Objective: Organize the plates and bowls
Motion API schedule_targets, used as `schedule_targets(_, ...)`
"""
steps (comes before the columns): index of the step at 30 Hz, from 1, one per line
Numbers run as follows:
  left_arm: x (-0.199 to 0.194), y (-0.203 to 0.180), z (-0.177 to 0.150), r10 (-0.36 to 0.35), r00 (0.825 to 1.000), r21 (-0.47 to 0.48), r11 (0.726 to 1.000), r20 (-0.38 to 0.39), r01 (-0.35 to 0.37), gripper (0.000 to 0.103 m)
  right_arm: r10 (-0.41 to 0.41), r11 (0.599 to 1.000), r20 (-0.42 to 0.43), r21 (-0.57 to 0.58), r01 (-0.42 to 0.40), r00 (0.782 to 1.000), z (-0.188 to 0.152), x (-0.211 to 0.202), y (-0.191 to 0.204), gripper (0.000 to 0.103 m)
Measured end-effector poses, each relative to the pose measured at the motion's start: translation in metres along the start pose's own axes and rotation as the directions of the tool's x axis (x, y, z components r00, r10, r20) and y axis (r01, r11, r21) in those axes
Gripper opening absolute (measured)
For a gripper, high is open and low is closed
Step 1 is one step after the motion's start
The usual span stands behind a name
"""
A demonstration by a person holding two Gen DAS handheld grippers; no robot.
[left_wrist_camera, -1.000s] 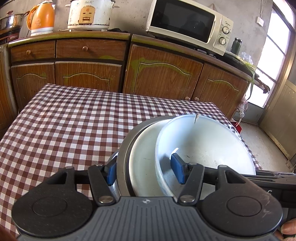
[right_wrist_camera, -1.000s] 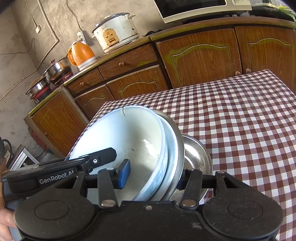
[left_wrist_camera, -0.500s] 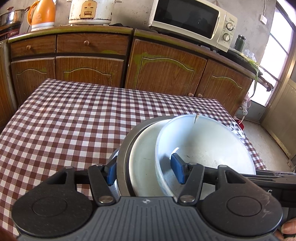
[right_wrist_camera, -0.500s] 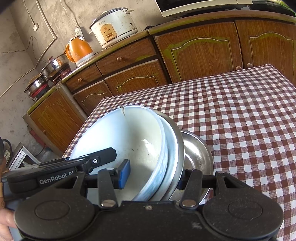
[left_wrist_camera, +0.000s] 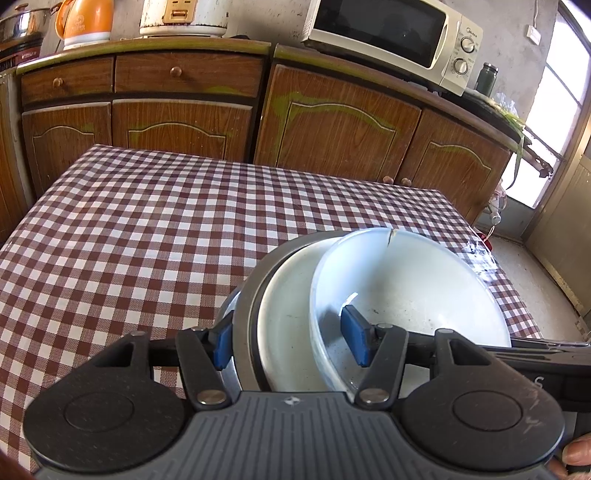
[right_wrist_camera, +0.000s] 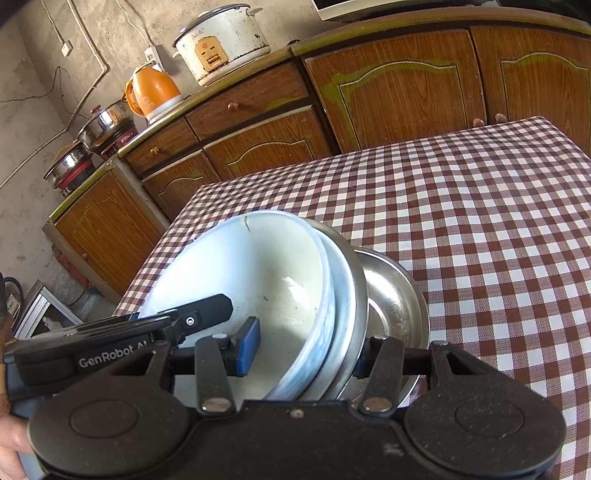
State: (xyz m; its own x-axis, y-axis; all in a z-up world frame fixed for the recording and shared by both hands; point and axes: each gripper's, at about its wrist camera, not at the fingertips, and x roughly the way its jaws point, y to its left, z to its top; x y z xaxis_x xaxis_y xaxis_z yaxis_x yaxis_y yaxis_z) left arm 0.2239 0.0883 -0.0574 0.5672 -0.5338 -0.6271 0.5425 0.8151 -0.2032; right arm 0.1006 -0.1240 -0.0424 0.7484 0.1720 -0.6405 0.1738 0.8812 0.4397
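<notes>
While both grippers, left (left_wrist_camera: 290, 341) and right (right_wrist_camera: 304, 350), clamp the nested stack of white and steel bowls (left_wrist_camera: 406, 288), keep it level and lower onto the checked tablecloth (left_wrist_camera: 147, 229) together.

The near rims of the stacked dishes (left_wrist_camera: 406, 295) are hidden behind the left gripper (left_wrist_camera: 291, 341) body. In the right wrist view, the right gripper's (right_wrist_camera: 306, 350) far pad sits behind the stack, so its contact cannot be seen. Beyond the stack, the microwave (right_wrist_camera: 369, 9) is cut off by the top edge, as is the rice cooker (left_wrist_camera: 183, 16) in the left view.
</notes>
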Motion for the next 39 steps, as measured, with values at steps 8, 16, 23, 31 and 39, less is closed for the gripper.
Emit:
schedule_targets(8, 0.011, 0.005, 0.001, 0.002, 1.000, -0.005, 1.000, -0.015, -0.002, 0.058, 0.001, 1.000, -0.017, 0.004, -0.001, 1.000, 0.002, 0.013, -0.001, 0.058)
schedule_targets(16, 0.022, 0.009, -0.001, 0.003, 1.000, -0.008, 1.000, -0.029, -0.003, 0.058, 0.003, 1.000, -0.035, 0.009, -0.002, 0.999, 0.005, 0.027, -0.005, 0.058)
schedule_targets(23, 0.036, 0.011, -0.003, 0.003, 0.999, -0.011, 1.000, -0.048, -0.004, 0.058, 0.002, 1.000, -0.052, 0.017, -0.001, 0.999, 0.005, 0.041, -0.008, 0.058)
schedule_targets(31, 0.051, 0.009, -0.005, 0.001, 0.998, -0.014, 1.000, -0.065, -0.002, 0.058, -0.002, 1.000, -0.066, 0.028, 0.004, 0.998, 0.000, 0.052, -0.017, 0.058)
schedule_targets(39, 0.066, 0.005, -0.006, 0.002, 0.997, -0.014, 1.000, -0.076, -0.003, 0.058, -0.003, 0.999, -0.073, 0.036, 0.005, 0.997, -0.002, 0.056, -0.026, 0.058)
